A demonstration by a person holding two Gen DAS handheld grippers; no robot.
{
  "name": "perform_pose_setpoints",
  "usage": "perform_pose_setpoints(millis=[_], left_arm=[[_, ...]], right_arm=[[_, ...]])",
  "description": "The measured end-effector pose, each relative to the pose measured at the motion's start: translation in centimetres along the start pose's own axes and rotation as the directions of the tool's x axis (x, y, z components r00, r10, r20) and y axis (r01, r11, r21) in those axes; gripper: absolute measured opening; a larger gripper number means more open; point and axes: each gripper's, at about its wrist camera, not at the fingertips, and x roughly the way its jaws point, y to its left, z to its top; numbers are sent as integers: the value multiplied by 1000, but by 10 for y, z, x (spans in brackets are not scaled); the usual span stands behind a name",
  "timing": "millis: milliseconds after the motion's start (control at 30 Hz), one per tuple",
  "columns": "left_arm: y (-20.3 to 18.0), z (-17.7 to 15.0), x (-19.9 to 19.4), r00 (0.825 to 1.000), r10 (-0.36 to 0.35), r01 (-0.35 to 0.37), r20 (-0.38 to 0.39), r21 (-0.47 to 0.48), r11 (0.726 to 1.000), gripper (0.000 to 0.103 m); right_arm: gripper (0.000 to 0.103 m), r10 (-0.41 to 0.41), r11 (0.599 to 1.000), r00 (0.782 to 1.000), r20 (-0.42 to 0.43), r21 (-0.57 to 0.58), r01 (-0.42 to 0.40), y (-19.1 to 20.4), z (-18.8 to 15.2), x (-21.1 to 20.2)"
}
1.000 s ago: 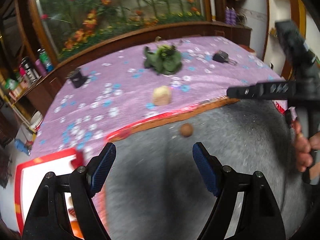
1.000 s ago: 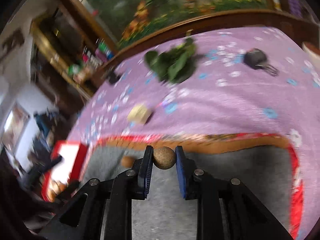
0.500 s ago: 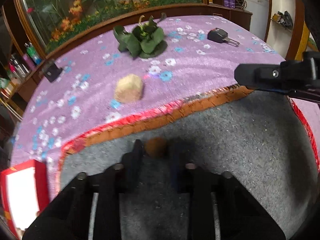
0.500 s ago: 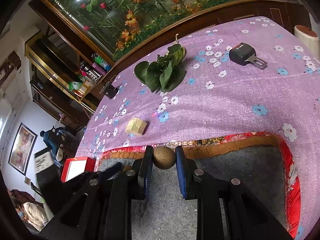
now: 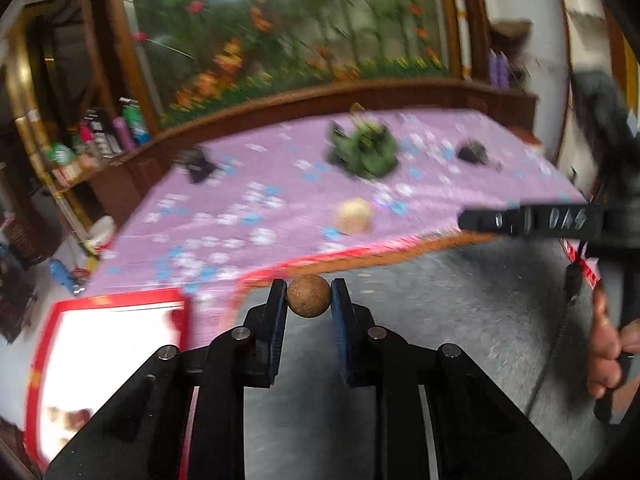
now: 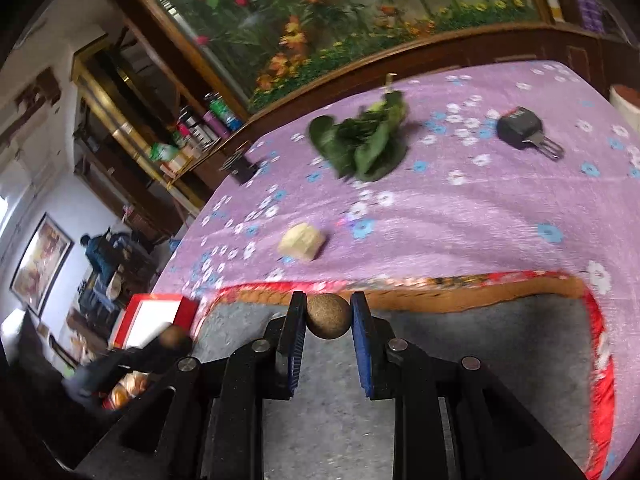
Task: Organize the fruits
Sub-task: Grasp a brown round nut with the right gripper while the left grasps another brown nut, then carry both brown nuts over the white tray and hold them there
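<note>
Left gripper (image 5: 309, 300) is clamped tight on a small brown fruit (image 5: 309, 295), pinched between the blue pads at the fingertips and held clear above the grey mat (image 5: 460, 312). Left view is motion-blurred. Right gripper (image 6: 329, 316) same deal: jaws nearly closed on a second brown fruit (image 6: 329, 315), gripped at the tips over the mat's near edge. Right gripper also shows in the left view as a black bar at right, with the person's hand (image 5: 612, 344) on its handle. Red box (image 5: 108, 356) with white inside sits at the mat's left, off the purple cloth (image 6: 460, 216). On the cloth: pale block (image 6: 301, 241) just past the mat's red border, leaf bundle (image 6: 364, 142) further back, black key fob (image 6: 520, 128) to the right.
</note>
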Motion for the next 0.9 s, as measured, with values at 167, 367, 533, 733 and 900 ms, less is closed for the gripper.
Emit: perform_pose_setpoints(millis=[167, 367, 533, 733, 900], left_arm=[[53, -12, -50, 992, 92, -87, 80, -65, 994, 19], [97, -27, -82, 979, 156, -141, 134, -117, 983, 19], [120, -42, -93, 974, 166, -141, 153, -158, 977, 20], [132, -52, -100, 973, 164, -135, 162, -179, 975, 20], [139, -59, -104, 973, 164, -133, 161, -188, 973, 20]], right_arm=[[23, 14, 998, 1000, 22, -61, -12, 40, -19, -2], [23, 65, 984, 997, 49, -167, -56, 112, -46, -14], [22, 116, 970, 992, 56, -223, -101, 154, -68, -22], [22, 150, 958, 988, 35, -251, -136, 187, -91, -24], [22, 163, 951, 986, 20, -268, -152, 205, -100, -21]])
